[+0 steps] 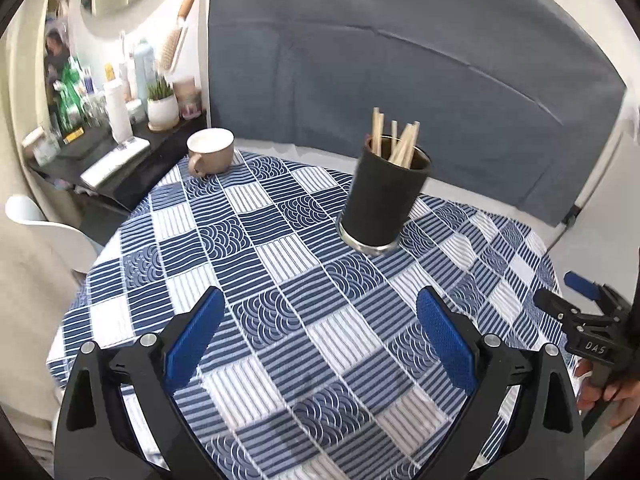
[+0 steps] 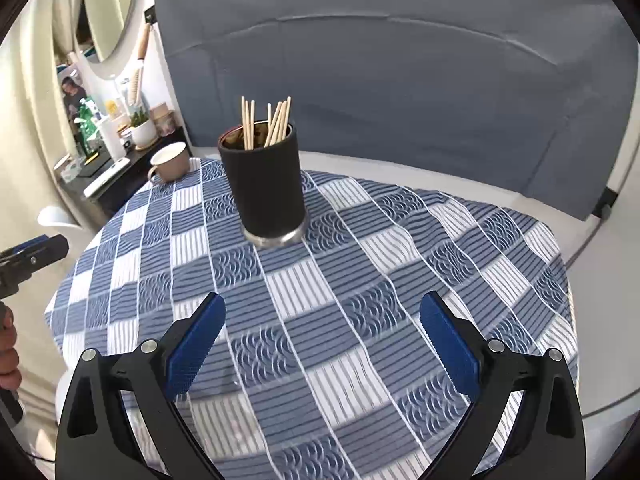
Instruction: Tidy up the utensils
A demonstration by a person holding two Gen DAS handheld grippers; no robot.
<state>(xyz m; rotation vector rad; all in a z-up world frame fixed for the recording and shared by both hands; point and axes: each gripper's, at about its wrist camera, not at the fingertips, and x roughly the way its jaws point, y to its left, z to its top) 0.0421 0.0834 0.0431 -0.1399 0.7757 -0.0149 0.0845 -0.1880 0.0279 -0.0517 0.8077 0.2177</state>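
Left wrist view: the left gripper [image 1: 318, 336] stands wide open over the checked tablecloth [image 1: 280, 300], holding nothing. The chopsticks [image 1: 396, 140] stand bunched in the black holder [image 1: 382, 200], far right on the table; no loose utensil shows, so the sorting looks finished. The beige mug [image 1: 211, 151], far left, appears empty.

Right wrist view: the right gripper [image 2: 322, 340] is equally wide open and empty. The holder [image 2: 266, 188] stands upright, far left of centre.

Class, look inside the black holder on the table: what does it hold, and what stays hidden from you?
The black holder holds wooden chopsticks, their upper ends sticking out above the rim. Their lower parts and the holder's bottom are hidden by its wall, so anything else inside cannot be seen.
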